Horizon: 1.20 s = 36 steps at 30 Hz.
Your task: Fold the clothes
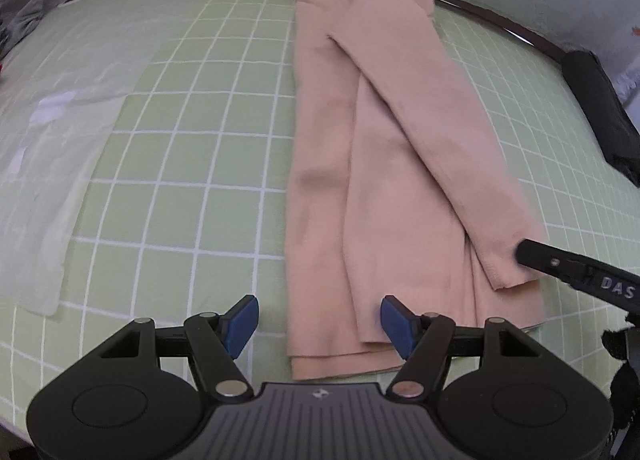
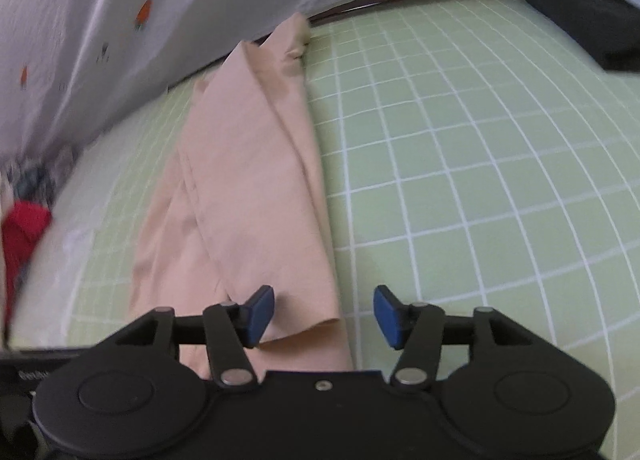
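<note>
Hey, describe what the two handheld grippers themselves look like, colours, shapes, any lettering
Both the left gripper and the right gripper are matte black, with round discs either side, silver pivot pins on scissor-like links, and blue pads on the fingers. The left gripper's body is ribbed grey with a small logo. White "DAS" lettering marks the right gripper's side.

Both wrist views look low along the peach garment (image 1: 360, 164) (shared) lengthwise.

We see each hand-held gripper, left (image 1: 318, 324) and right (image 2: 324, 316), built of matte black linkage arms, silver pivot screws and blue pads (image 2: 260, 314); white "DAS" lettering marks one.
</note>
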Available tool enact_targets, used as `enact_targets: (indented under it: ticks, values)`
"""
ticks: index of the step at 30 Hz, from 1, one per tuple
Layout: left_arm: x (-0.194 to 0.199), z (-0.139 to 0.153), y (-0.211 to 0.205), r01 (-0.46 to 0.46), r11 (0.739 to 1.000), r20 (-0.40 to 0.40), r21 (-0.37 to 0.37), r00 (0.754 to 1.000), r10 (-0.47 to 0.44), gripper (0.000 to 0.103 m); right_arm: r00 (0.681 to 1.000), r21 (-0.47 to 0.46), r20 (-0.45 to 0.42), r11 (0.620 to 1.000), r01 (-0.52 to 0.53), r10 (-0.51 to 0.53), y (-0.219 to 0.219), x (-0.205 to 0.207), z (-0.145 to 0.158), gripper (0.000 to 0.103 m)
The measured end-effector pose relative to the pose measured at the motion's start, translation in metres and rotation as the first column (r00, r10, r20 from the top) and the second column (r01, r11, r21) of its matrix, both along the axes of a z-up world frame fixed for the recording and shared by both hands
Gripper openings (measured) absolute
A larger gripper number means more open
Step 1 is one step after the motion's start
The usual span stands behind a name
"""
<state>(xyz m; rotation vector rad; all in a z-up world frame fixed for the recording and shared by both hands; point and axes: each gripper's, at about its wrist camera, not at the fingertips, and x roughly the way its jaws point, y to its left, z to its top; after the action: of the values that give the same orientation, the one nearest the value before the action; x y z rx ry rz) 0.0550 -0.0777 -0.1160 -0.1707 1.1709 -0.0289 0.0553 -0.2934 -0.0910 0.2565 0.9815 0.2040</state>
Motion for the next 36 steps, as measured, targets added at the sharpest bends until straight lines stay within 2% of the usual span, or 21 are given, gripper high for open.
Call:
enact_targets:
  ticks: [5,10,13,14,15,16,17,18,19,21,25,29,33,36]
  values:
    - [0.006,-0.004,-0.007,0.033,0.999,0.001,0.003,0.999,-0.033,0.068,0.996,-0.071,0.021,0.994,-0.089,0.09,0.022,0.004,-0.003,0.065]
    - [0.006,-0.006,-0.016,0.074,0.997,0.015,0.018,0.997,-0.074,0.068,0.991,-0.131,0.025,0.983,-0.128,0.132,0.037,0.002,-0.008,0.067]
    - [0.004,-0.006,-0.018,0.089,0.996,0.025,0.022,0.996,-0.089,0.065,0.985,-0.171,0.037,0.972,-0.159,0.168,0.044,-0.001,-0.008,0.067]
    - [0.004,-0.007,-0.019,0.094,0.995,0.028,0.021,0.995,-0.095,0.06,0.983,-0.179,0.043,0.97,-0.166,0.177,0.046,-0.003,-0.008,0.065]
    - [0.001,-0.006,-0.018,0.093,0.996,0.032,0.015,0.995,-0.094,0.056,0.982,-0.187,0.048,0.967,-0.173,0.185,0.046,-0.004,-0.007,0.057]
    - [-0.002,-0.005,-0.017,0.093,0.996,0.035,0.009,0.995,-0.093,0.048,0.981,-0.183,0.051,0.967,-0.178,0.19,0.046,-0.005,-0.007,0.053]
    - [-0.006,-0.004,-0.014,0.09,0.996,0.036,-0.015,0.995,-0.09,0.036,0.98,-0.17,0.051,0.969,-0.181,0.192,0.046,-0.006,-0.007,0.043]
    - [-0.009,-0.004,-0.011,0.088,0.995,0.037,-0.038,0.996,-0.087,0.03,0.98,-0.158,0.051,0.97,-0.184,0.194,0.045,-0.006,-0.006,0.036]
    - [-0.012,-0.004,-0.009,0.08,0.994,0.033,-0.072,0.996,-0.078,0.023,0.979,-0.148,0.049,0.971,-0.189,0.198,0.045,-0.007,-0.006,0.034]
    - [-0.017,-0.005,-0.004,0.056,0.991,0.027,-0.122,0.998,-0.053,0.02,0.977,-0.135,0.045,0.97,-0.201,0.209,0.046,-0.008,-0.006,0.027]
    - [-0.022,-0.007,0.0,0.046,0.982,-0.007,-0.184,0.999,-0.048,0.017,0.973,-0.129,0.029,0.967,-0.222,0.227,0.045,-0.017,-0.005,0.024]
    - [-0.044,0.002,-0.003,0.082,0.974,-0.041,-0.211,0.995,-0.093,0.016,0.97,-0.133,-0.016,0.96,-0.244,0.245,0.042,-0.036,0.002,0.018]
    - [-0.057,0.023,-0.009,0.135,0.964,-0.001,-0.229,0.99,-0.139,0.016,0.966,-0.134,-0.034,0.957,-0.257,0.255,0.036,-0.058,0.015,0.017]
    - [-0.057,0.039,-0.013,0.166,0.961,0.047,-0.223,0.986,-0.16,0.016,0.968,-0.122,-0.006,0.96,-0.251,0.252,0.03,-0.063,0.03,0.016]
